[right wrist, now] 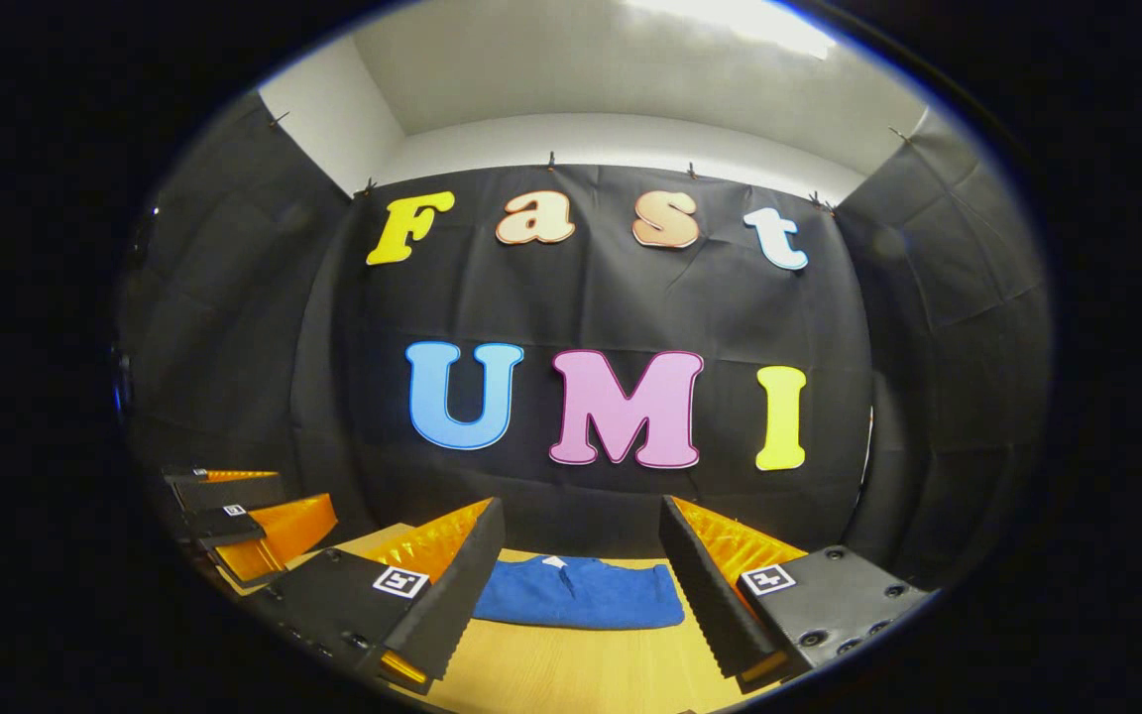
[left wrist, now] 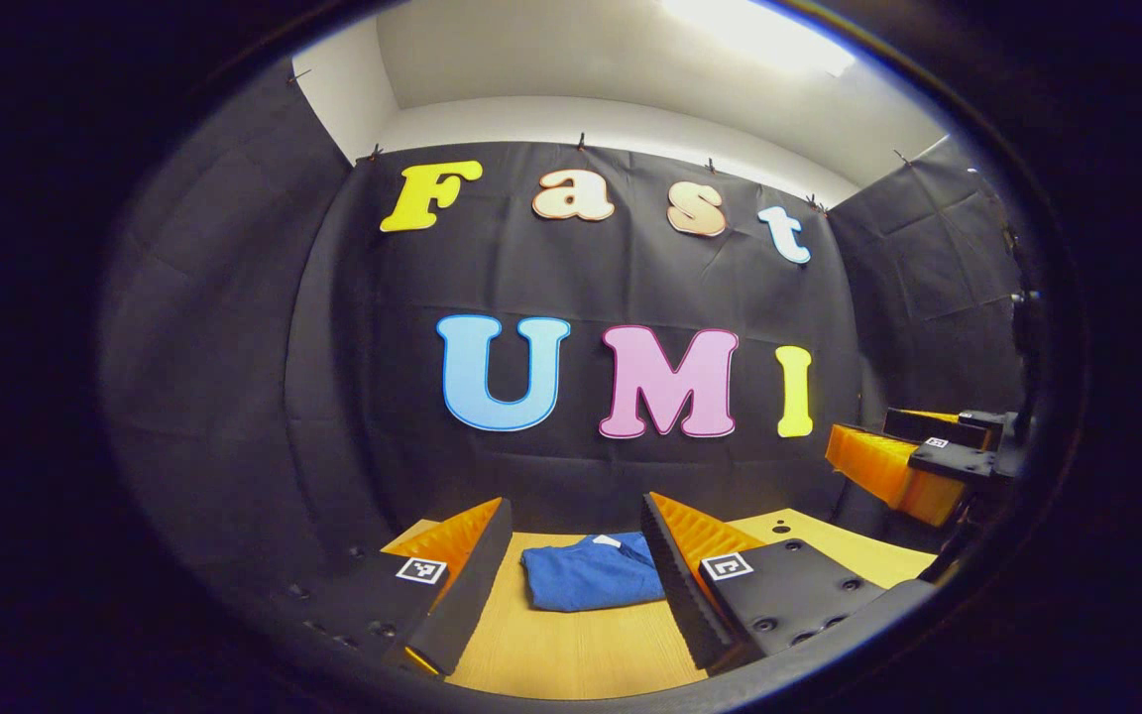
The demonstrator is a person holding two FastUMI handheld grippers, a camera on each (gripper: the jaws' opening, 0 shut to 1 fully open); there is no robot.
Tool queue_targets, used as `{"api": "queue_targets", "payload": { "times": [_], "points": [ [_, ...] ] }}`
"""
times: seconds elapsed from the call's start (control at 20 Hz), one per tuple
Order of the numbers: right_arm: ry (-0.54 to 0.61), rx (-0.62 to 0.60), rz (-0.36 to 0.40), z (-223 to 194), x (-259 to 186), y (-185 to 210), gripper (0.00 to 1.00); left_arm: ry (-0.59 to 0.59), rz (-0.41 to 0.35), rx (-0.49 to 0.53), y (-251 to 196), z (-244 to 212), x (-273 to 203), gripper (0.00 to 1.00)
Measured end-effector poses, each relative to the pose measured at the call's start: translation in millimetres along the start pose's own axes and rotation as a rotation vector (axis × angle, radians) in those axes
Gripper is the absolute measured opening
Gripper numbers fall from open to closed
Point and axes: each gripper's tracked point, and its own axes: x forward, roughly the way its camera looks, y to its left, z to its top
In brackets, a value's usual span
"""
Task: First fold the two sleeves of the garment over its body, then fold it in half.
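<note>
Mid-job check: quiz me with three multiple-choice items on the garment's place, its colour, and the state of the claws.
1. Where does the garment lie?
A. on the wooden table
B. hanging on the wall
C. in a basket

2. What colour is the garment?
A. red
B. blue
C. white

3. How do the left claw and right claw stand?
A. both shut on the garment
B. one shut on a sleeve
C. both open, holding nothing

Answers: A, it rests flat on the tabletop, folded compact; B, the cloth is plainly blue; C, both claws' fingers are spread wide with the garment lying beyond them.
</note>
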Motion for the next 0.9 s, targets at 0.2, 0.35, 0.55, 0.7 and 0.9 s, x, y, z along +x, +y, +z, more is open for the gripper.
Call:
{"api": "queue_targets", "payload": {
  "times": [0.2, 0.35, 0.55, 0.7, 0.9],
  "points": [
    [0.028, 0.05, 0.037, -7, 9, 17, 0.89, 0.008, 0.019, 0.01, 5, 1, -6, 0.76],
    [0.029, 0.035, 0.07, -5, 11, 28, 0.89, 0.004, 0.021, 0.031, 6, 3, -10, 0.76],
    [0.031, 0.045, 0.09, -5, 10, 37, 0.89, 0.004, 0.024, 0.033, 7, 4, -15, 0.76],
    [0.034, 0.049, 0.094, -5, 10, 40, 0.89, 0.005, 0.024, 0.04, 10, 3, -16, 0.76],
    [0.048, 0.055, 0.098, -10, 11, 43, 0.89, 0.008, 0.024, 0.038, 12, 2, -19, 0.76]
  ]
}}
